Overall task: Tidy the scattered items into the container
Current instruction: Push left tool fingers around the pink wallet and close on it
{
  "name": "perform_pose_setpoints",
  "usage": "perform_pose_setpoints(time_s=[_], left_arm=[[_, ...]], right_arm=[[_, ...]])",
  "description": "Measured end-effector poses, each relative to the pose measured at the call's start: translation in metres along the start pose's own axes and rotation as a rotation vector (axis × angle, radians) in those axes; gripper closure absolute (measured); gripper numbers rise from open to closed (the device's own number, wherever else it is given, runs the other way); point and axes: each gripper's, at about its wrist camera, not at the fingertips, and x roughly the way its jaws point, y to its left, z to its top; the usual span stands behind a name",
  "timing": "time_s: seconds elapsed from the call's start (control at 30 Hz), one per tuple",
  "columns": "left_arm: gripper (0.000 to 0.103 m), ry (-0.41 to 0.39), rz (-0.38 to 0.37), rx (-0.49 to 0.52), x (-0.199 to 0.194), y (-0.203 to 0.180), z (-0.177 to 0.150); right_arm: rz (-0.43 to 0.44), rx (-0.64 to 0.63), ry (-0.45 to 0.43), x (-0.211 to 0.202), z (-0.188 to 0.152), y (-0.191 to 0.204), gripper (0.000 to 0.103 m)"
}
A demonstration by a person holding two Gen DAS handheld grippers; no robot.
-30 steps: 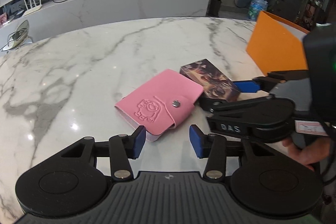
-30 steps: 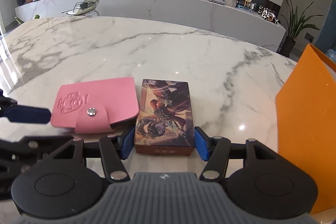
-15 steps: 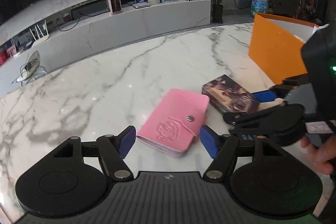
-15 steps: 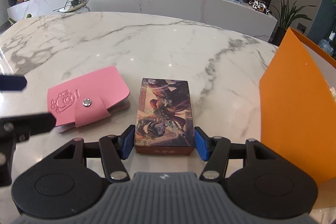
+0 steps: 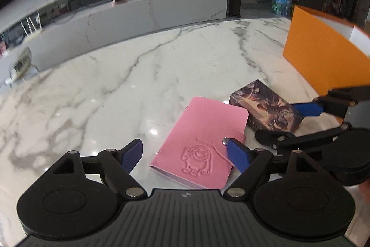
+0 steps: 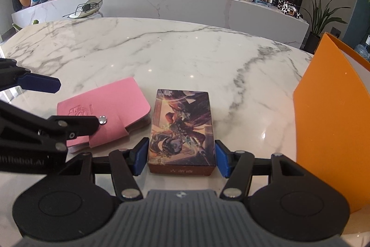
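**Clerk:** Item one?

**Me:** Pink card wallet, snap flap fastened, lying flat on the marble table. My left gripper sits low over its near end, jaws spread wide with one blue pad on each side. The right-hand pad overlaps the snap edge; whether it touches, I cannot tell. Nothing is clamped. I'd judge it is placed this way so the wallet's width falls between the pads.

**Clerk:** Item two?

**Me:** Illustrated card box, flat on the table, just beside the wallet. My right gripper brackets its near end, pads close to both long sides with slivers of gap showing, so released rather than gripping. The narrow axis is what my jaws can span, hence the end-on approach.

**Clerk:** Item three, the container?

**Me:** Orange container, standing at the right, well apart from the wallet, nearer the box. Both items lie outside it.

**Clerk:** Anything not accounted for?

**Me:** The container's inside is hidden behind its wall and cut by the frame, so its contents are unknown. The wallet's near corner is covered by my left gripper in the right wrist view.
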Motion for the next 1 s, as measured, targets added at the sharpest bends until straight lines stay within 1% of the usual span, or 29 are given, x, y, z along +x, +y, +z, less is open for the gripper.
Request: perform_pose_setpoints(time_s=[0.1,0.17,0.2,0.27,0.3,0.37,0.43,0.5,0.53,0.57,0.67,0.77,0.8,0.83,0.9,1.0], left_arm=[[0.008,0.0,-0.032,0.001,0.001,0.002,-0.001],[0.007,0.015,-0.066,0.01,0.002,0.002,-0.003],[0.007,0.023,-0.07,0.025,0.003,0.0,-0.006],[0.007,0.024,-0.051,0.08,0.001,-0.009,-0.01],[0.007,0.03,-0.048,0.111,0.0,-0.015,-0.013],[0.007,0.043,-0.042,0.164,-0.002,-0.026,-0.017],[0.008,0.059,-0.034,0.171,-0.005,-0.033,-0.021],[0.012,0.075,-0.027,0.178,-0.009,-0.04,-0.025],[0.017,0.083,-0.025,0.173,-0.01,-0.042,-0.026],[0.021,0.091,-0.028,0.147,-0.011,-0.041,-0.027],[0.024,0.089,-0.018,0.109,-0.015,-0.04,-0.029],[0.024,0.045,0.017,0.098,-0.024,-0.038,-0.027],[0.024,0.03,0.017,0.081,-0.026,-0.036,-0.024],[0.022,0.016,0.011,0.056,-0.028,-0.033,-0.021],[0.014,-0.01,-0.014,-0.002,-0.031,-0.026,-0.014],[0.014,-0.021,-0.044,-0.076,-0.026,-0.021,0.0]], right_arm=[[0.014,0.014,-0.008,0.002,0.0,-0.003,0.041],[0.028,0.028,-0.007,0.005,0.002,-0.006,0.041],[0.034,0.035,-0.006,0.006,0.002,-0.008,0.041],[0.042,0.032,-0.005,0.006,0.003,-0.009,0.04],[0.044,0.027,-0.005,0.006,0.003,-0.008,0.042],[0.05,0.017,-0.006,0.005,0.002,-0.007,0.042],[0.056,0.006,-0.007,0.004,0.002,-0.006,0.042],[0.064,0.002,-0.003,0.002,0.001,-0.005,0.042],[0.073,-0.003,0.001,0.001,0.0,-0.005,0.042],[0.08,-0.008,0.004,0.0,-0.001,-0.005,0.042],[0.075,-0.009,0.013,-0.004,-0.005,-0.004,0.042],[0.046,0.007,0.024,-0.007,-0.007,-0.01,0.042],[0.033,0.012,0.026,-0.007,-0.007,-0.013,0.042],[0.021,0.018,0.029,-0.007,-0.007,-0.017,0.042],[0.005,0.036,0.035,-0.007,-0.007,-0.024,0.042],[-0.004,0.054,0.038,-0.007,-0.008,-0.03,0.042]])
